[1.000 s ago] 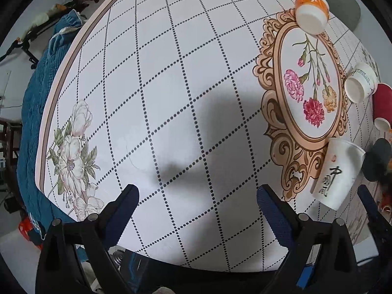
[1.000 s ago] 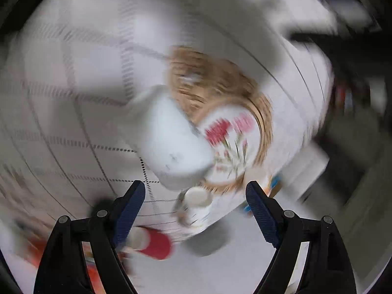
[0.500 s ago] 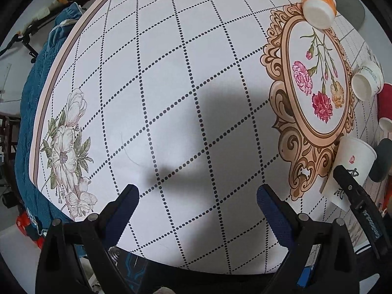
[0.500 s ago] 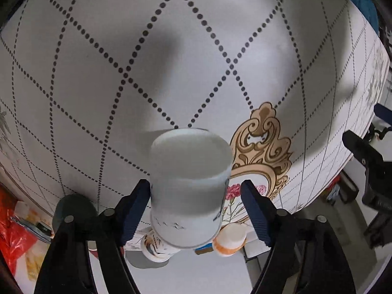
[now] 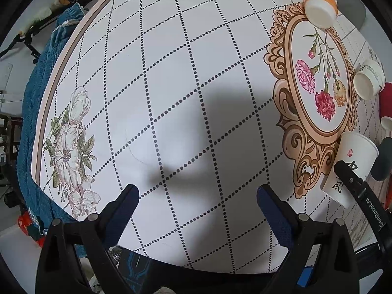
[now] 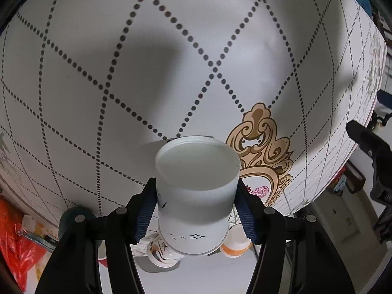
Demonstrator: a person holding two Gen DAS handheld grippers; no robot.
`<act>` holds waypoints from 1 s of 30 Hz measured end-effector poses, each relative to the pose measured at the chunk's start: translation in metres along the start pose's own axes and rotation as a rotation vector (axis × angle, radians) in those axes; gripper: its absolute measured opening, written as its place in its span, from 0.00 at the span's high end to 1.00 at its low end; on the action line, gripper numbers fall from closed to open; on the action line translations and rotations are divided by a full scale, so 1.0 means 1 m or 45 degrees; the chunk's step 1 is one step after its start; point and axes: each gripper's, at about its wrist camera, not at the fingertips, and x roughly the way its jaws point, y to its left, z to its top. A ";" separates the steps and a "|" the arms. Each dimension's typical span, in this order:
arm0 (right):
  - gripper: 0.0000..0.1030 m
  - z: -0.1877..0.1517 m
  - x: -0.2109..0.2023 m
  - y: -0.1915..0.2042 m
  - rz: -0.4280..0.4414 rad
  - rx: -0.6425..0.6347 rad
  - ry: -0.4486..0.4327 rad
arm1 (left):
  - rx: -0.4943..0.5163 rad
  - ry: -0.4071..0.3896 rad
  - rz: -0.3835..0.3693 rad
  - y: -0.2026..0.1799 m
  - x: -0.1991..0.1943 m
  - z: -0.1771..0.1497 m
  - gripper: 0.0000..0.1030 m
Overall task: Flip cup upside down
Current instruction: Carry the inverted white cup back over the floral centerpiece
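Squarely between right fingers: cup

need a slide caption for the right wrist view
Right tool clamps a white paper cup, base facing the camera, over the dotted-grid tablecloth.

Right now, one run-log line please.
right hand-held gripper: shut on cup | cup: base toward camera, off table | left hand-held gripper: open, empty

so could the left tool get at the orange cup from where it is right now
Probably yes. The left tool is open and holds nothing, and the patterned tablecloth between it and the orange cup is bare. The cup sits at the far edge, though, so it would be a long stretch.
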 end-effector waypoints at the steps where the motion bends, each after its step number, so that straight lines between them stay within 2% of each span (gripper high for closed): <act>1: 0.39 0.000 0.001 -0.003 0.007 0.014 0.000 | 0.001 -0.001 0.001 0.000 0.000 -0.001 0.04; 7: 0.39 0.003 -0.012 -0.005 0.037 0.097 0.006 | 0.005 -0.005 0.007 0.003 0.000 -0.003 0.04; 15: 0.39 -0.011 -0.012 -0.045 0.267 0.435 0.014 | 0.003 -0.007 0.005 -0.001 -0.007 -0.002 0.04; 20: 0.39 -0.029 -0.006 -0.059 0.450 0.658 0.022 | 0.042 -0.002 0.007 0.001 -0.004 -0.001 0.04; 30: 0.39 -0.066 0.019 -0.082 0.972 1.209 0.014 | 0.127 0.009 0.030 -0.001 0.003 0.009 0.04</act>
